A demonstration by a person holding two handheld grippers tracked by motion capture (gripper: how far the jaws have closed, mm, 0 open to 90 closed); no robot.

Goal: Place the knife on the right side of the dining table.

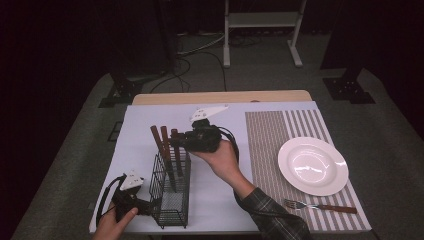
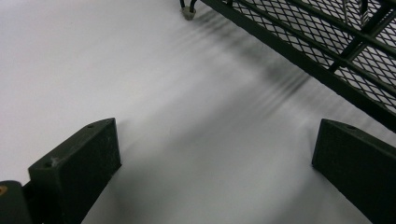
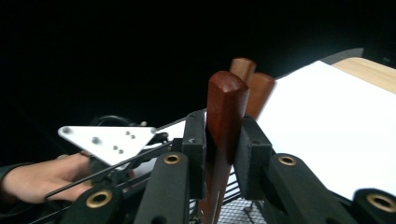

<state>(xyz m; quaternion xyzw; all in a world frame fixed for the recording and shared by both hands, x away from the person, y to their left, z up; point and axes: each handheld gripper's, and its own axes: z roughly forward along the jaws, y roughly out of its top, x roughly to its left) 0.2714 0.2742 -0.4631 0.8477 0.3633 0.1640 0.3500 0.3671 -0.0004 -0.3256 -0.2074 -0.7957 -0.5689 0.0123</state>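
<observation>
A black wire basket [image 1: 170, 200] stands on the white sheet [image 1: 145, 120] with three wooden-handled utensils upright in it. My right gripper [image 1: 179, 141] reaches in from the right and is shut on the nearest handle [image 1: 175, 136]. In the right gripper view the pads press both sides of that reddish-brown handle [image 3: 226, 107], with my right gripper [image 3: 224, 140] just below its rounded top. The two other handles [image 3: 254, 86] rise behind it. My left gripper [image 1: 150, 206] rests low beside the basket's near left corner. Its jaws are open over bare white sheet [image 2: 187, 93], with the basket [image 2: 327, 51] just ahead.
A white plate [image 1: 312, 165] sits on the striped placemat [image 1: 270, 135] at the right, and a wooden-handled fork [image 1: 320, 206] lies in front of it. The table's front edge runs close below the basket. Beyond the far edge are dark floor, cables and a stand.
</observation>
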